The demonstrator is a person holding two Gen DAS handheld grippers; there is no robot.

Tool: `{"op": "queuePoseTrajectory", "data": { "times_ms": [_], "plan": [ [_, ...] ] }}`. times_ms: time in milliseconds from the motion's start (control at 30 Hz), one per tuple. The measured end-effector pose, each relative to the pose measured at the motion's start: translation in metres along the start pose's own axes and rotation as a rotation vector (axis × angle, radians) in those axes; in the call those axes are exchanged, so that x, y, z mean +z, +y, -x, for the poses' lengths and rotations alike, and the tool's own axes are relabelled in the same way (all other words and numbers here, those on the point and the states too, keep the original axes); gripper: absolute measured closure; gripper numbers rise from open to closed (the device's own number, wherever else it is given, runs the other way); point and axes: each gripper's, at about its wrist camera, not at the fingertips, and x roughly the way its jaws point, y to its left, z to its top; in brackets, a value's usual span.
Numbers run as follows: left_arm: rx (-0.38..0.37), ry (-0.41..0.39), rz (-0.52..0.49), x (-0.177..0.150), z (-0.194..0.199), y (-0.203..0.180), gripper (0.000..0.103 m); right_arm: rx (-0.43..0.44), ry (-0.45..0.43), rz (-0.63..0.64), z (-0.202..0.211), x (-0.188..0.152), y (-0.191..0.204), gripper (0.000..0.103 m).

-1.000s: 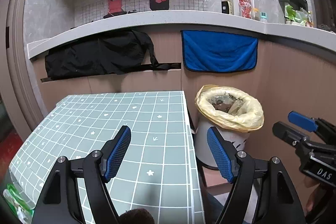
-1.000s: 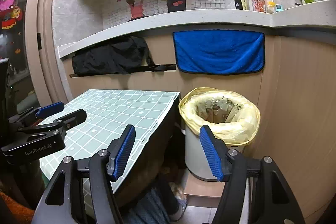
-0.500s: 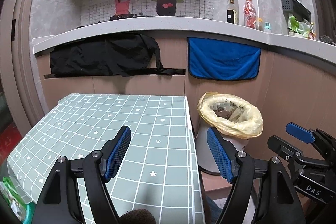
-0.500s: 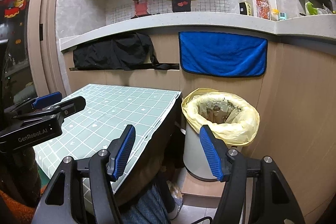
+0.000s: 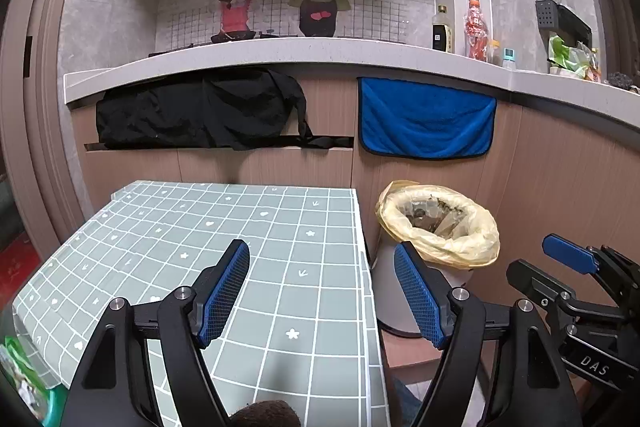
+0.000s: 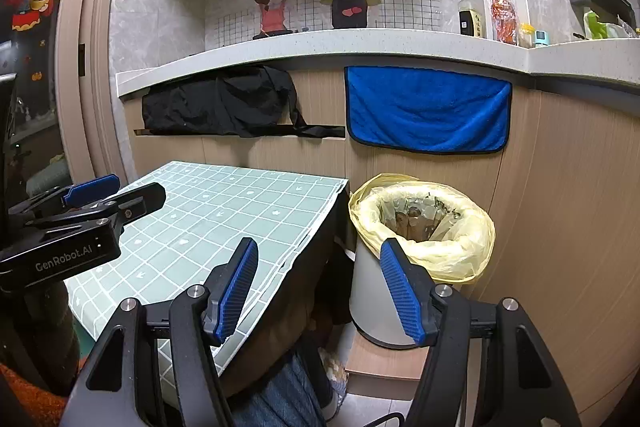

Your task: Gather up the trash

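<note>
A grey bin lined with a yellow bag stands on the floor right of a table with a green checked cloth; scraps lie inside it. My left gripper hovers open and empty over the table's near right part. My right gripper hangs open and empty above the gap between table edge and bin. Each gripper also shows at the side of the other's view. A green wrapper sits at the left view's bottom-left edge.
A kitchen counter runs behind, with a black cloth and a blue towel hanging from it. Bottles stand on the counter at right. A wooden step lies under the bin. A person's legs show below.
Both views have levelled out slightly from their earlier tilt; the bin and table sit a little lower in frame. Both grippers stay open and empty.
</note>
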Motion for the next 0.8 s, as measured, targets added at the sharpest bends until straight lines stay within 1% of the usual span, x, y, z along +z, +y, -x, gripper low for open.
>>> {"op": "queuePoseTrajectory", "data": {
  "times_ms": [800],
  "plan": [
    [-0.021, -0.010, -0.012, 0.0010, 0.0030, -0.0023, 0.028, -0.020, -0.028, 0.014, 0.0079, 0.0073, 0.0006, 0.042]
  ]
}}
